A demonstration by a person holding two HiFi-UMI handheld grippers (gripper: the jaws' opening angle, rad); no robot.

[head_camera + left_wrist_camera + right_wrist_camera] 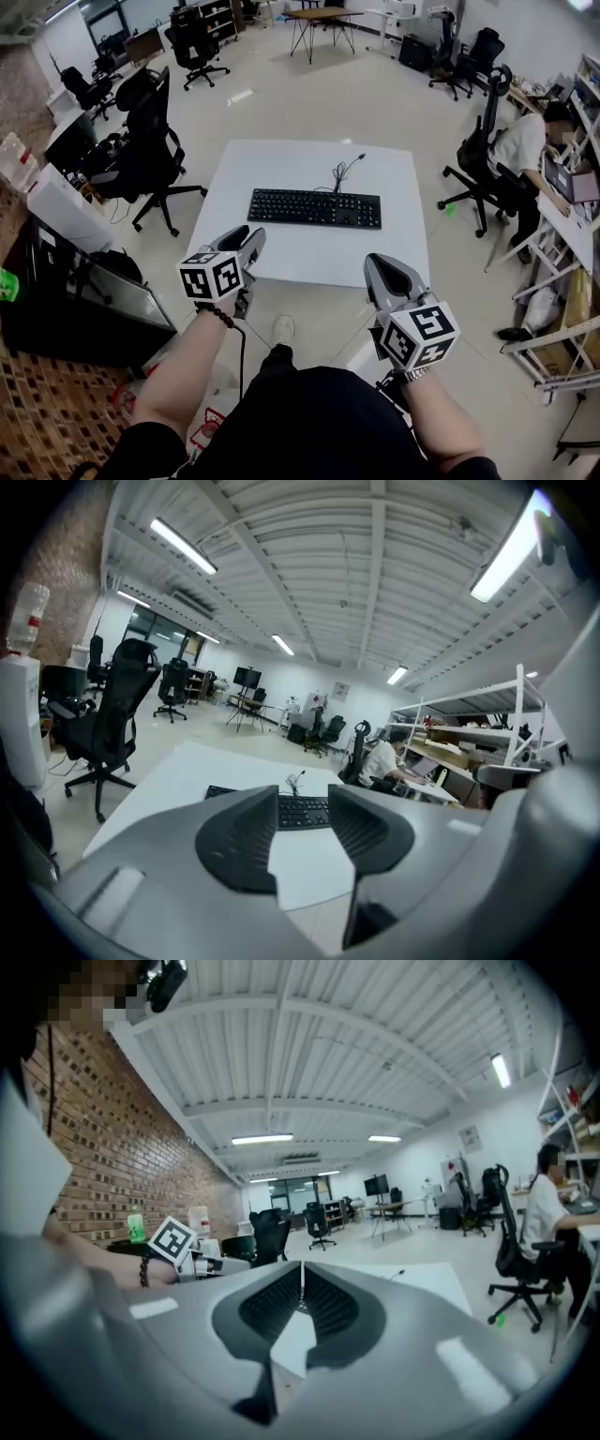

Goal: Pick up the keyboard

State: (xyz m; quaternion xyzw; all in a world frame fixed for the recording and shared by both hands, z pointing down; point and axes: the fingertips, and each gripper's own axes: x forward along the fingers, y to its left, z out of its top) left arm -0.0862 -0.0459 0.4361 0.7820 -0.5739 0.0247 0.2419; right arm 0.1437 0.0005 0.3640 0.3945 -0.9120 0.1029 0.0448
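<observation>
Pale glossy floor, black office chairs, brick wall, ceiling strip lights

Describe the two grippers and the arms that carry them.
Both the left gripper and right gripper are smooth grey shells tapering into tongs lined with dark ribbed pads. Each carries a white cube printed with black square markers. A black cable trails from the left one. The person wears a black top and a dark bead bracelet on the left wrist.
</observation>
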